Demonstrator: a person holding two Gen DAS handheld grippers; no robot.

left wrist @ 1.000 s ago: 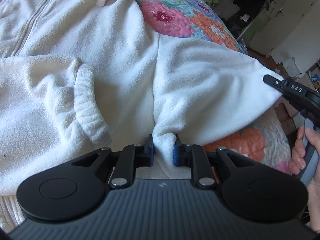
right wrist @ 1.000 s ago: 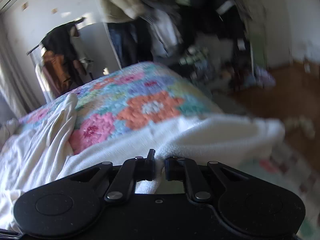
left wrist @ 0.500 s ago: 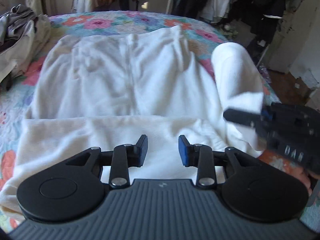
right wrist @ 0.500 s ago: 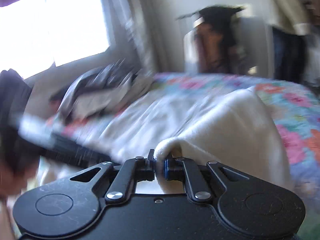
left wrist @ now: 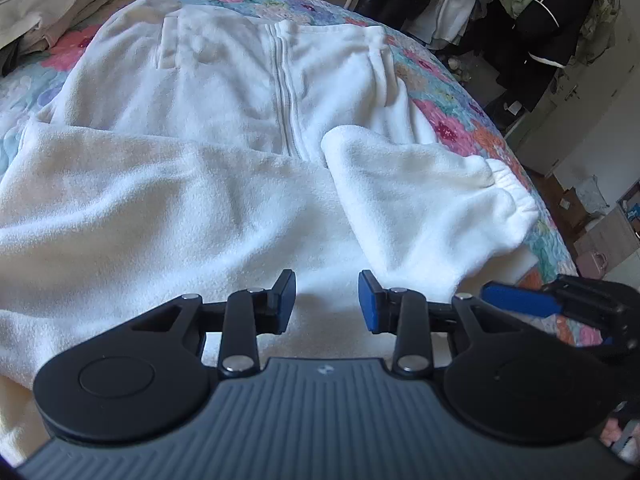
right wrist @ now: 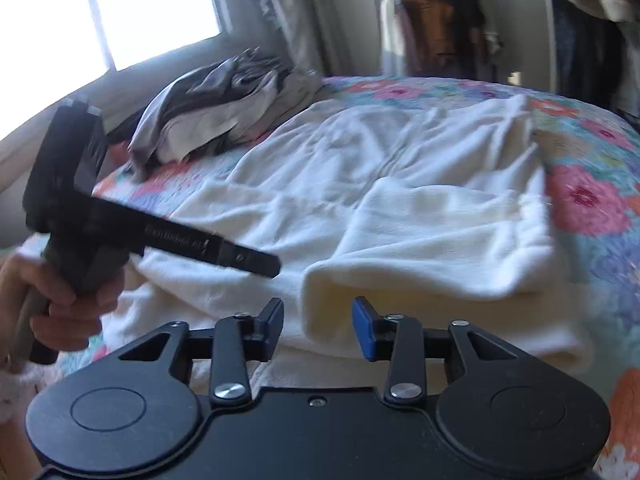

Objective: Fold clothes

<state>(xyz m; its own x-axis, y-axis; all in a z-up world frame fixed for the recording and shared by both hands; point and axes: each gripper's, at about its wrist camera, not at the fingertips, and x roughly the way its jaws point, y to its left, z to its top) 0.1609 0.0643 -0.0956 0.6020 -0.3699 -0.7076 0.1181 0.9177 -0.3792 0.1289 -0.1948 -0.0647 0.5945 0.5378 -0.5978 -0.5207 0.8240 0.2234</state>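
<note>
at the far left of my left wrist view a heap of beige and dark clothes [left wrist: 48, 4] sits on the bed, whose floral quilt [left wrist: 460, 132] runs round the far edge and down the right side. the white fleece jacket [left wrist: 224, 92] lies flat across the quilt, zipper [left wrist: 286, 108] running up its middle, one sleeve folded across the near part and the other sleeve [left wrist: 424, 208] laid over it, its elastic cuff [left wrist: 510, 196] pointing toward the right edge of the bed. my left hand-held gripper [left wrist: 327, 300] is released, jaws spread wide just above the fleece, holding nothing. to the right of it the blue-tipped finger of my right hand-held gripper [left wrist: 520, 300] reaches in. beyond the bed hang dark coats and pale garments [left wrist: 532, 12], with a wooden floor at the right.

in my right wrist view a bright window [right wrist: 112, 12] fills the left, with my left hand [right wrist: 60, 304] around its tool below it. a grey clothes pile [right wrist: 216, 108] rests on the quilt behind the jacket [right wrist: 400, 184]. my right hand-held gripper [right wrist: 318, 328] is also released, jaws apart at the folded sleeve's near edge.
</note>
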